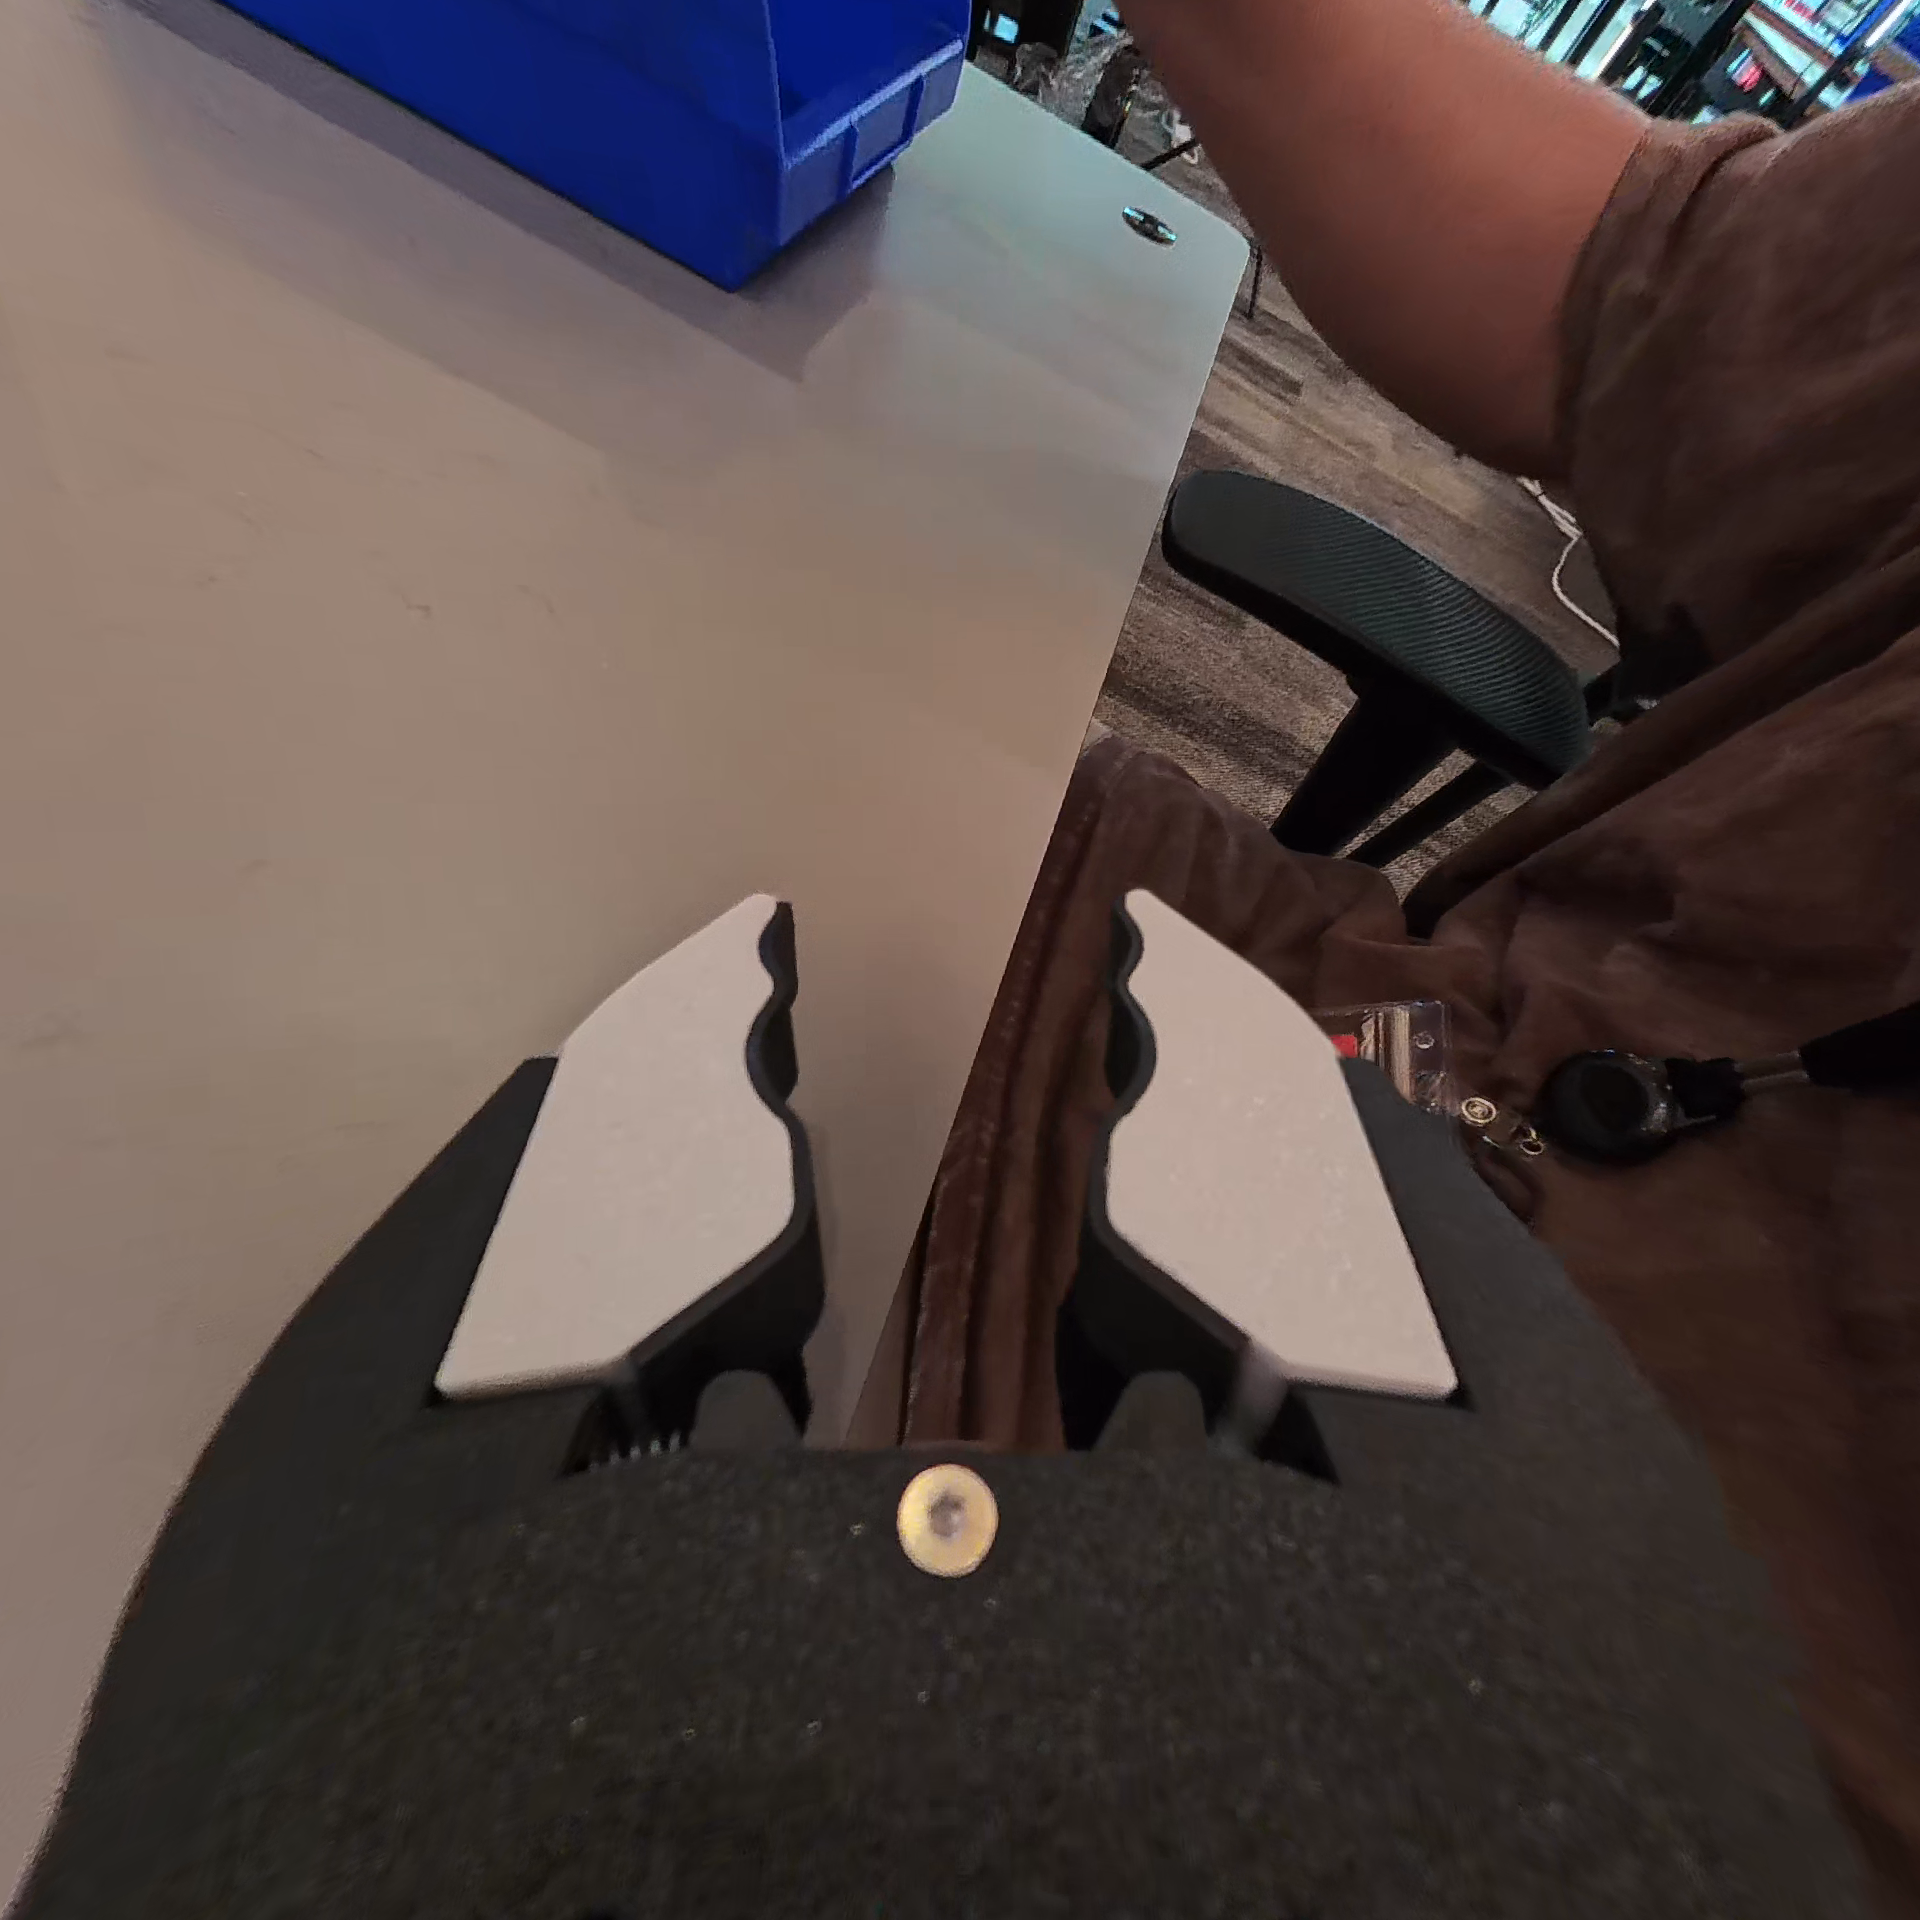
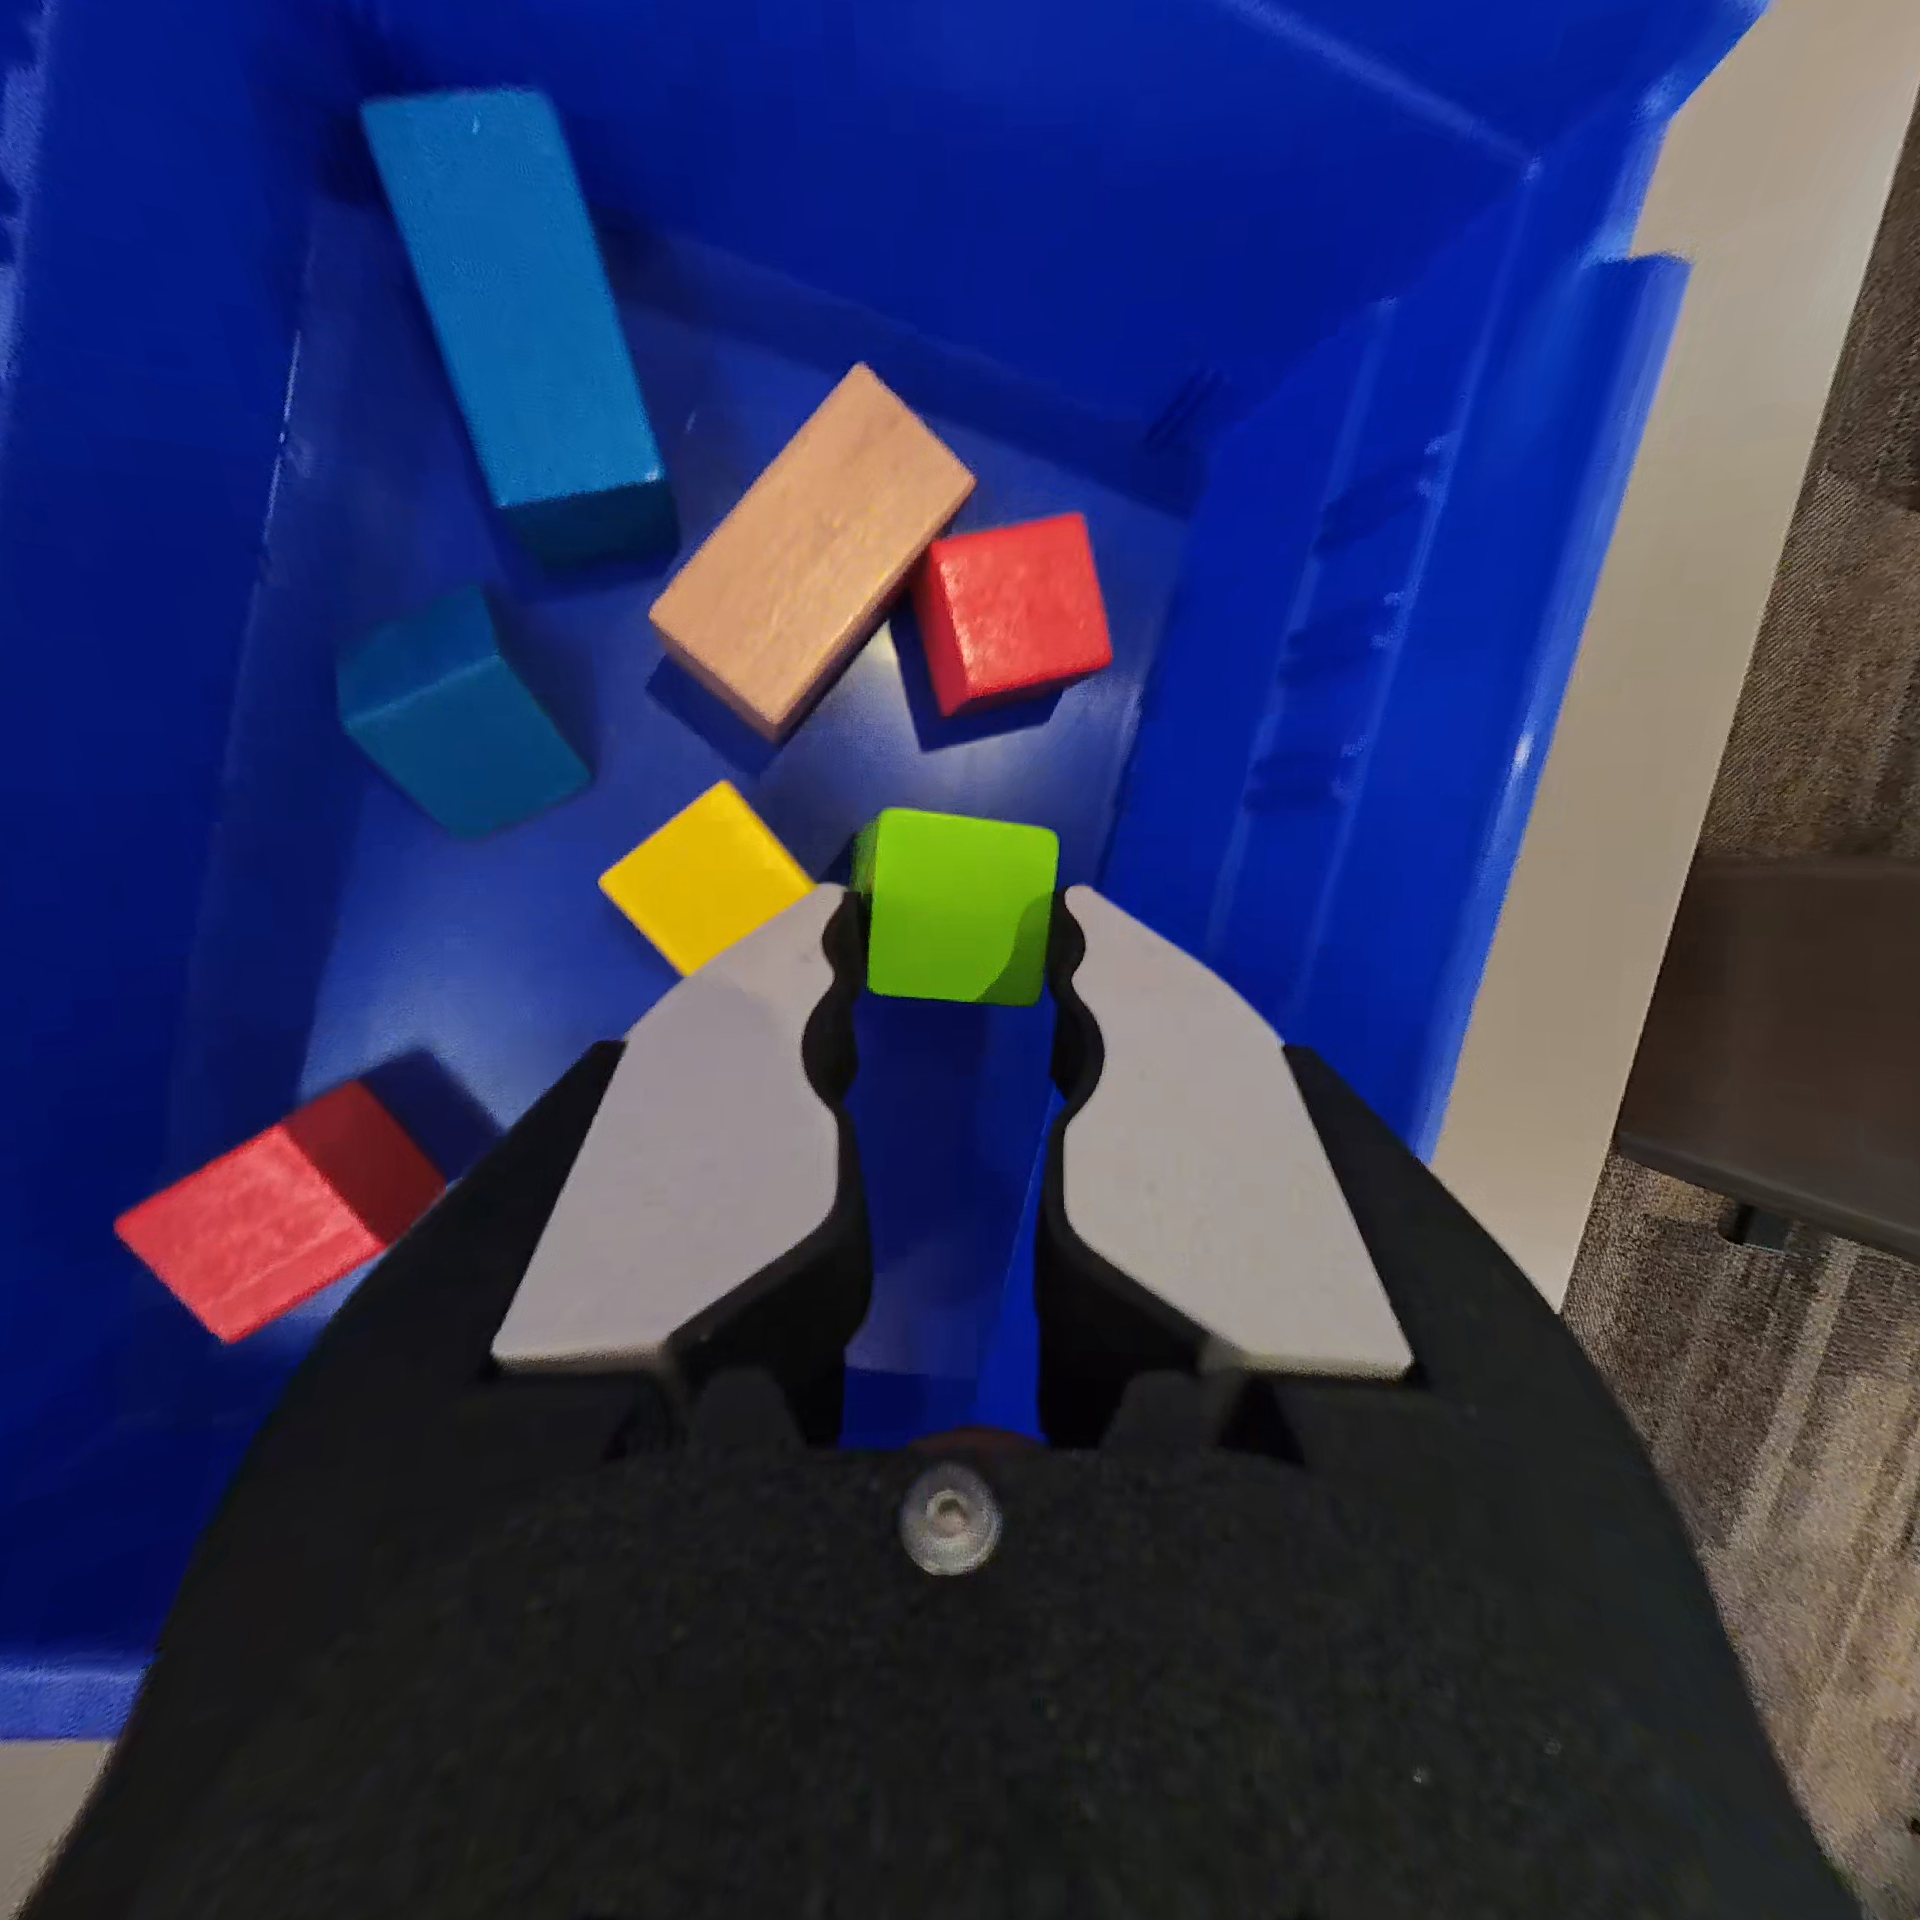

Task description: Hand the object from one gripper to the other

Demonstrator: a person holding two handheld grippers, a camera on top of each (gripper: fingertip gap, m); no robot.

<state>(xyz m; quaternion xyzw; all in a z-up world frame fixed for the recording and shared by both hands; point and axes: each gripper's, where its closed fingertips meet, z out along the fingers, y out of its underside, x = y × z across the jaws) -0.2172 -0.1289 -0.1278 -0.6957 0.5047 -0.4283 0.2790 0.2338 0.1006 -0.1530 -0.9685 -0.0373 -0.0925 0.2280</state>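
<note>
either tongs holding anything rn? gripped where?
Right tongs pinch the green cube by its two opposite side faces, at the fingertips, over the blue bin. Left tongs are open, empty.

A bright green cube (image 2: pixel 951 904) sits between the pale grey, black-edged fingers (image 2: pixel 707 1132) of the right tool (image 2: pixel 951 940). Around it in the deep blue bin (image 2: pixel 1351 520) lie a yellow block (image 2: pixel 701 873), two red blocks (image 2: pixel 1010 611) (image 2: pixel 260 1216), a bare tan wooden block (image 2: pixel 810 551) and two teal-blue blocks (image 2: pixel 509 312) (image 2: pixel 457 717). The left tool (image 1: pixel 951 997) has the same grey and black. The surface (image 1: pixel 416 623) is off-white, the sleeve (image 1: pixel 1745 312) brown, the armrest (image 1: pixel 1382 613) black with a fine ribbed weave.
</note>
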